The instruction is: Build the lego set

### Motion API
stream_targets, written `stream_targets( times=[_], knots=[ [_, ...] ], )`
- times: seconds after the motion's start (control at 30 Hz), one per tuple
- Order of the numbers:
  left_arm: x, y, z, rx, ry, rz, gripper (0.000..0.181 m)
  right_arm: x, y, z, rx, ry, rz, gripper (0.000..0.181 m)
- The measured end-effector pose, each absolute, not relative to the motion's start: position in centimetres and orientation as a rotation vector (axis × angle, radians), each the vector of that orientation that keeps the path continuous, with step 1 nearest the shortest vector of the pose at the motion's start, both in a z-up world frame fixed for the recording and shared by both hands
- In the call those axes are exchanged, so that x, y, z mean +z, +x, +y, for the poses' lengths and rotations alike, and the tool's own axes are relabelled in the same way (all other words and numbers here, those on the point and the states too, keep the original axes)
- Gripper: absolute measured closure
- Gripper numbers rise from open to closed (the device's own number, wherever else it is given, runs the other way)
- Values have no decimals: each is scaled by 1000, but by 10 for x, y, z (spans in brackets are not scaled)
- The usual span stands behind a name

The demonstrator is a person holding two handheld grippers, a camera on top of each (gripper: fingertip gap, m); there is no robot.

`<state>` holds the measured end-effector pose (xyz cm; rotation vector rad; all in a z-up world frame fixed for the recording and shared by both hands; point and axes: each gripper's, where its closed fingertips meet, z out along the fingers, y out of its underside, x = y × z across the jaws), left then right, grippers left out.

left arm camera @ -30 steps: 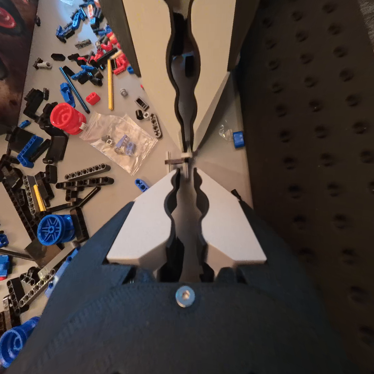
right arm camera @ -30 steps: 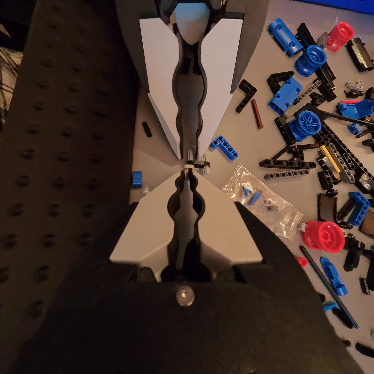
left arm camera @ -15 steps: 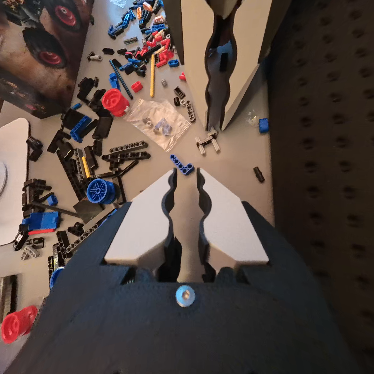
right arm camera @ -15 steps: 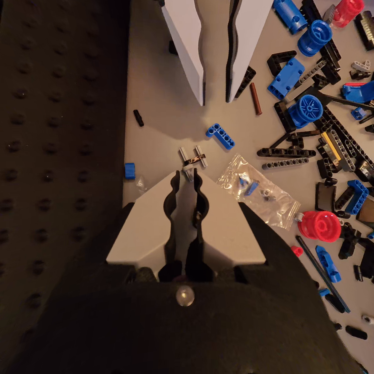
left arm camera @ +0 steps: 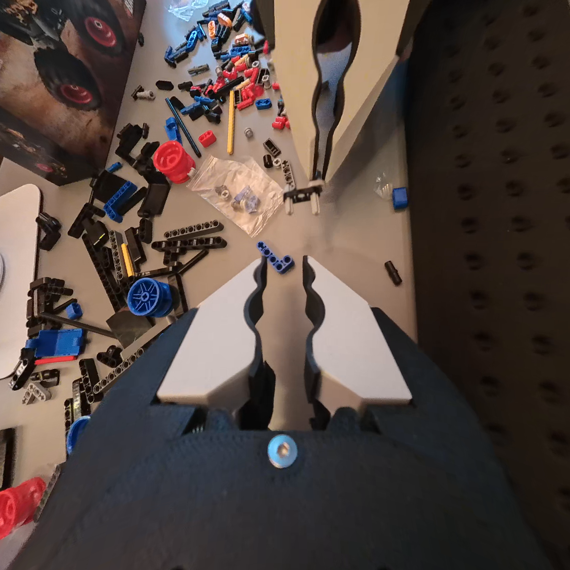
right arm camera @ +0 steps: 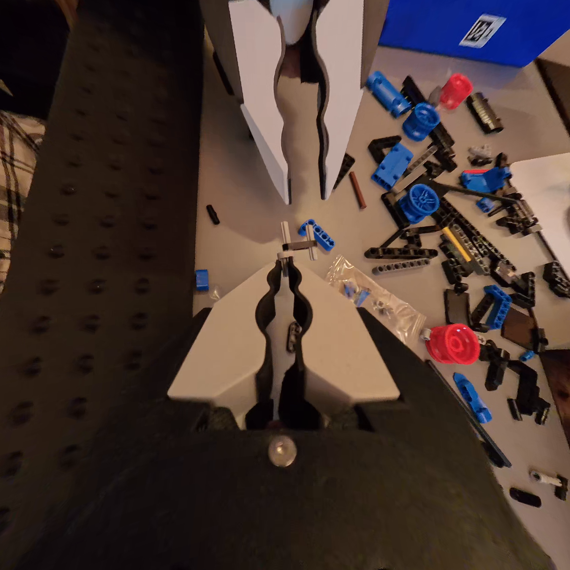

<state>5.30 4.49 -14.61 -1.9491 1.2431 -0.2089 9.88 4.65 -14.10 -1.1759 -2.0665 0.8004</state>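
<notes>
A small assembly, a black beam with two grey axles point(right arm camera: 297, 245), hangs from my right gripper point(right arm camera: 285, 266), which is shut on the end of one axle. It also shows in the left wrist view point(left arm camera: 303, 196) under the right gripper point(left arm camera: 319, 175). My left gripper point(left arm camera: 283, 260) is open and empty, and a blue L-shaped beam point(left arm camera: 276, 262) lies on the grey table just ahead of its tips. In the right wrist view the left gripper point(right arm camera: 307, 199) faces mine, a short way beyond the assembly and the blue L-beam point(right arm camera: 317, 237).
Loose black, blue and red pieces cover the table point(left arm camera: 354, 234). Close by are a clear bag of small parts point(left arm camera: 237, 194), a red wheel point(left arm camera: 172, 162), a blue wheel point(left arm camera: 145, 297), a black pin point(left arm camera: 393, 273) and a blue brick point(left arm camera: 399, 197). A black studded mat point(left arm camera: 493, 246) borders the table and the set's box point(left arm camera: 61, 77) stands far left. My right fingertips sit around 5 cm from my left ones. My right gripper's tips are some 6 cm from the blue brick point(left arm camera: 399, 197). It is also in sight in the right wrist view point(right arm camera: 202, 275).
My left gripper let go of the assembly, opened and drew back. My right gripper opened briefly, then shut on one grey axle and now holds the assembly alone.
</notes>
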Motion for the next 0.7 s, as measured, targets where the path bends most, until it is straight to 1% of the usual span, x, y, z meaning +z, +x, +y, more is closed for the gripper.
stream_targets(
  times=[0.3, 0.5, 0.6, 0.7],
  knots=[
    [-143, 51, 51, -196, -1941, 1199, 154, -111, 107, 62, 890, -1175, -1871, 178],
    [-140, 48, 57, -179, -1931, 1161, 154, -99, 112, 78, 920, -1192, -1760, 178],
    [-139, 45, 61, -163, -1927, 1135, 154, -98, 113, 88, 888, -1196, -1721, 178],
    [-139, 42, 64, -153, -1929, 1117, 155, -101, 114, 98, 768, -1181, -1718, 178]
  ],
)
